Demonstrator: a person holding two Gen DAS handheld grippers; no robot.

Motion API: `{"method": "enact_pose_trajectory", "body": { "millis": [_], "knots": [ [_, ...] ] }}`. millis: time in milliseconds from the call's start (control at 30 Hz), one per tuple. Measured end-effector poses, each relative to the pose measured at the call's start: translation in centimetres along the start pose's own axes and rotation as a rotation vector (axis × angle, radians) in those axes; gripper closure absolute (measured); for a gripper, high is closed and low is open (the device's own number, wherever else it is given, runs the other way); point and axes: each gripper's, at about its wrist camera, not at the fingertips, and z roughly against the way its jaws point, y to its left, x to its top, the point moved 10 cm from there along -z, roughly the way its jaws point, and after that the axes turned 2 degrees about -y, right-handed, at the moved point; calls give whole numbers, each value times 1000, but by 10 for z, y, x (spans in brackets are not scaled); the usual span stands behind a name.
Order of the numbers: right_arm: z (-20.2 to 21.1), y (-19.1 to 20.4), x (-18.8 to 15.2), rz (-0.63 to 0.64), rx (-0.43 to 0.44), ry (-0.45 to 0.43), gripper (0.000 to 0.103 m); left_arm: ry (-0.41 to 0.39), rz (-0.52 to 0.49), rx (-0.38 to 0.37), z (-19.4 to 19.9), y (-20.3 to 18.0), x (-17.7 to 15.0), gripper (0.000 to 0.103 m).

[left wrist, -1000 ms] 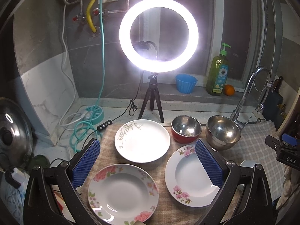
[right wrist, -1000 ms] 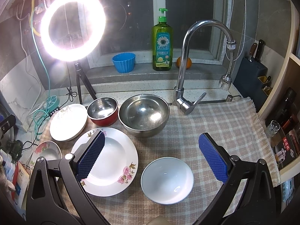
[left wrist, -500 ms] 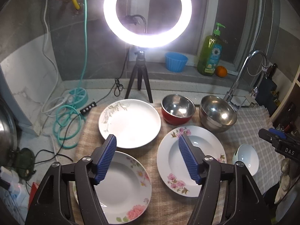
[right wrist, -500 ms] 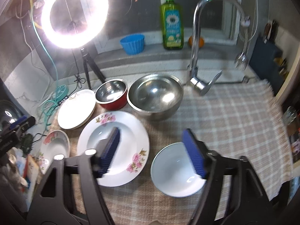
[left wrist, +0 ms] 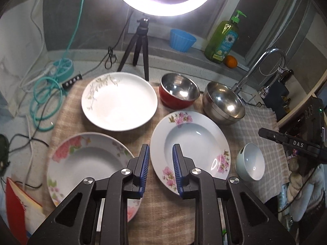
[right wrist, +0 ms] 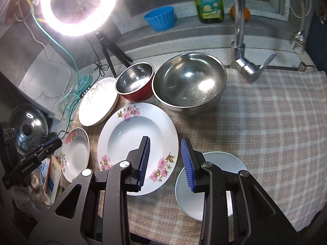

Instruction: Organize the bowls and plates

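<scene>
Both left tongs [left wrist: 160, 168] and right tongs [right wrist: 165, 163] are hovering narrowly parted, gripping nothing. The glossy pink-flowered white ceramic plate [right wrist: 130, 134] looks slippery, brittle; pinching its near rim seems safest.

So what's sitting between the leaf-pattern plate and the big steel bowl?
The red bowl with a steel inside sits between the leaf-pattern plate and the big steel bowl, clearest in the left wrist view.

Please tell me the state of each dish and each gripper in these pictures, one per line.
left gripper: open narrowly, empty
right gripper: open narrowly, empty
pink-flower plate: flat, empty, unstacked
red-flower plate: flat, empty
leaf-pattern plate: flat, empty
red bowl: upright, empty
large steel bowl: upright, empty
white bowl: upright, empty
</scene>
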Motion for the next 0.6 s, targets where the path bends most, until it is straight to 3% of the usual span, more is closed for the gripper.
{"method": "enact_pose_trajectory", "body": {
  "millis": [300, 600],
  "knots": [
    [-42, -11, 1, -7, 44, 142, 78, 121, 44, -44, -32, 7, -7, 89],
    [-75, -8, -1, 61, 54, 246, 79, 133, 173, -76, -37, 3, -31, 90]
  ]
}}
